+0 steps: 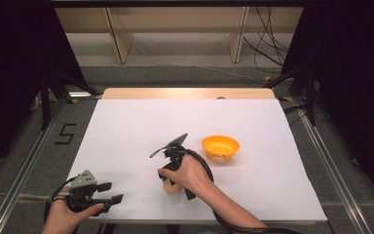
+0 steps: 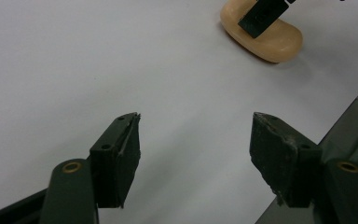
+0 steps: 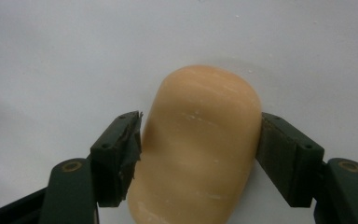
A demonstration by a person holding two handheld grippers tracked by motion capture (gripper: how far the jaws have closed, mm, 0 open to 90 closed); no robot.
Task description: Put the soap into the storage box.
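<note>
I find my right gripper (image 3: 198, 135) closed on the bread roll (image 3: 198, 144): in the right gripper view one jaw presses each long side of the tan, smooth, oblong roll, which lies lengthwise between them on the white counter (image 3: 51, 56). In the high view the right gripper (image 1: 174, 181) sits near the middle of the counter, toward the near edge, with my right hand (image 1: 185, 171) wrapped over it and pointing down; the roll (image 1: 171, 187) shows as a tan patch just under that hand. Whether the roll is lifted or resting on the surface I cannot tell.

My left gripper (image 2: 196, 140) is released, jaws wide apart with bare white counter between them. In the high view it (image 1: 113, 192) lies at the near left corner of the counter, held low by my left hand (image 1: 68, 214), jaws pointing right. From the left gripper view the roll (image 2: 265, 39) is seen at the far right, well apart from these jaws, with a black jaw of the other gripper against its upper side.

An orange bowl (image 1: 220, 147) stands upright on the counter (image 1: 126, 126) to the right of and a little beyond the right hand, apart from it. A black cable (image 1: 207, 168) trails from the right gripper along the forearm toward the near edge
</note>
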